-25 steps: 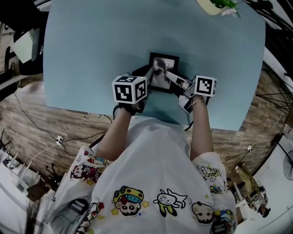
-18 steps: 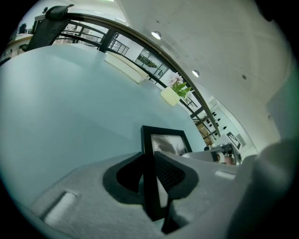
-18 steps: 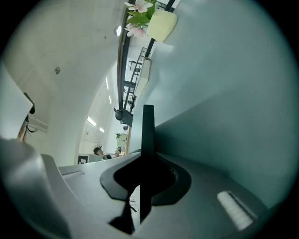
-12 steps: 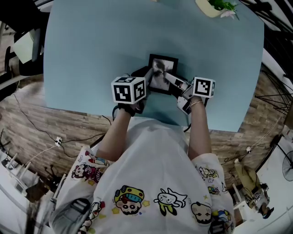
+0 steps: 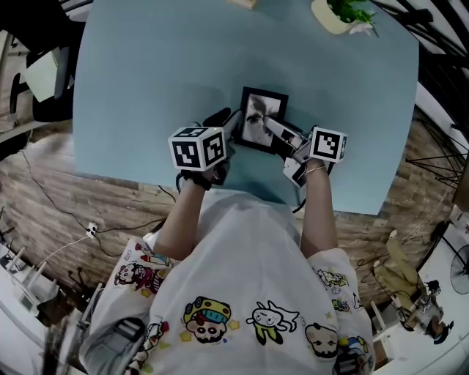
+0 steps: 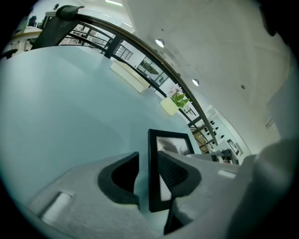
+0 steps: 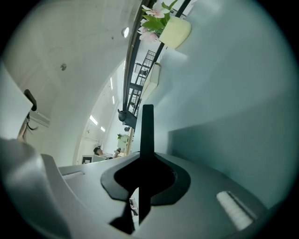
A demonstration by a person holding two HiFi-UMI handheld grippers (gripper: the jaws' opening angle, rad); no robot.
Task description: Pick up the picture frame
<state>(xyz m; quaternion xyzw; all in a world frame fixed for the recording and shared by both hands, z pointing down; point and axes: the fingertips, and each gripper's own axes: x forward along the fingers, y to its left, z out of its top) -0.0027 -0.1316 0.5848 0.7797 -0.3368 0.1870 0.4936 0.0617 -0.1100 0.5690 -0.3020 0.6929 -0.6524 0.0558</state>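
The black picture frame [image 5: 262, 117] with a grey photo is at the middle of the light blue table [image 5: 146, 88]. My right gripper [image 5: 272, 126] is shut on the frame's right side. In the right gripper view the frame [image 7: 147, 123] shows edge-on as a thin black bar pinched between the jaws [image 7: 145, 175]. My left gripper [image 5: 233, 123] is at the frame's left side. Its jaws [image 6: 148, 163] have just been opening. The frame's left edge [image 6: 154, 186] stands between them, with a gap to the left pad [image 6: 122, 179].
A cream pot with green leaves and pink flowers [image 5: 338, 15] stands at the table's far right edge. A pale box [image 6: 128, 77] lies at the far edge. The person's body is close against the near edge. Cables run over the wooden floor [image 5: 51, 198].
The left gripper's marker cube sits slightly further left and its jaws stand wider apart. The right gripper keeps its hold on the frame, which stays in place.
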